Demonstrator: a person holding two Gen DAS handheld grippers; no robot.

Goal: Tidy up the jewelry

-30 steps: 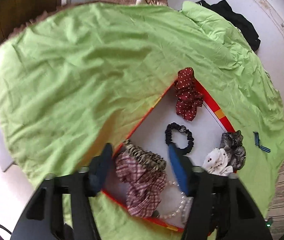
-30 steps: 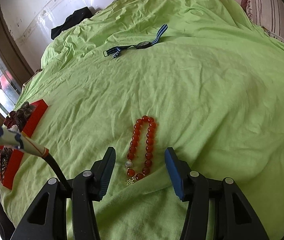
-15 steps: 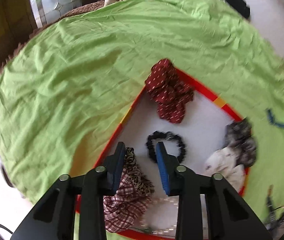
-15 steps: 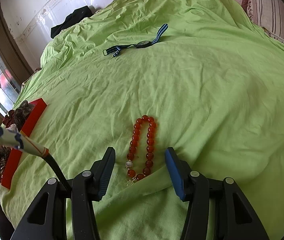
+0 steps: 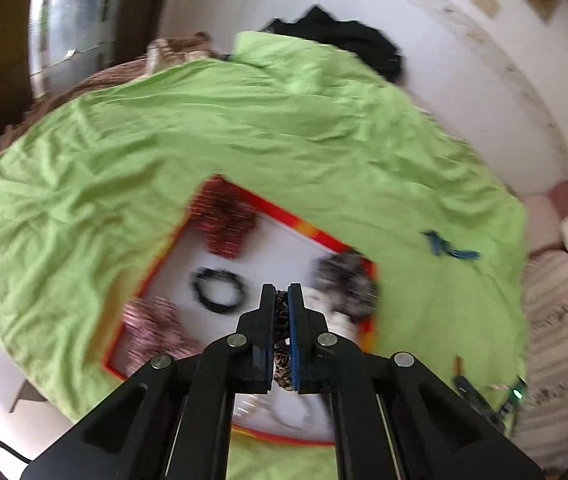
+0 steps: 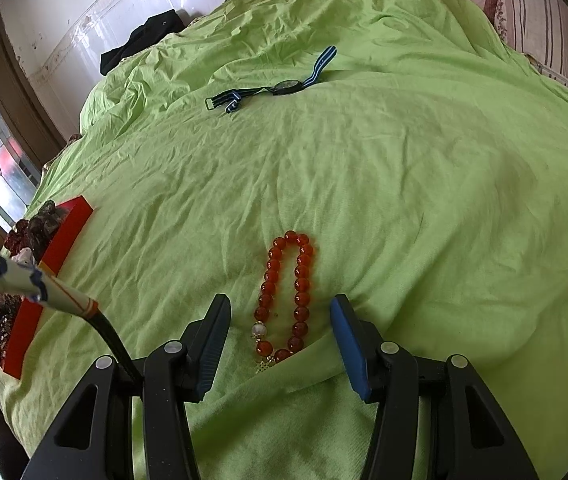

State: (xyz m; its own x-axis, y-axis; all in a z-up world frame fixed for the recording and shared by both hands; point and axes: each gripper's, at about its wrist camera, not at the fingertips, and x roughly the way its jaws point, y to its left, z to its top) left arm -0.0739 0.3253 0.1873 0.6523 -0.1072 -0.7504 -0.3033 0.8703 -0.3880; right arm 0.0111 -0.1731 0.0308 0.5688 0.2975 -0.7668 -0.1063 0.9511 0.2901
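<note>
My left gripper [image 5: 282, 296] is shut on a leopard-print scrunchie [image 5: 283, 356] and holds it above a red-rimmed white tray [image 5: 280, 216]. In the tray lie a dark red dotted scrunchie [image 5: 224, 220], a black scrunchie [image 5: 218, 290], a checked scrunchie [image 5: 156, 324] and a grey and a white scrunchie [image 5: 348, 284]. My right gripper [image 6: 280, 316] is open and low over the green sheet, its fingers either side of a red bead bracelet [image 6: 286, 298]. The tray [image 6: 62, 240] also shows at the left of the right wrist view.
A blue-striped watch [image 6: 280, 86] lies on the sheet farther back; it also shows in the left wrist view [image 5: 450, 246]. Black clothing [image 5: 348, 40] lies at the bed's far edge by the wall. Striped pillows [image 6: 552, 28] are at the right.
My left gripper closed on the leopard-print scrunchie in the tray and lifted it, swinging to the right. My right gripper stayed still and open around the bracelet.
</note>
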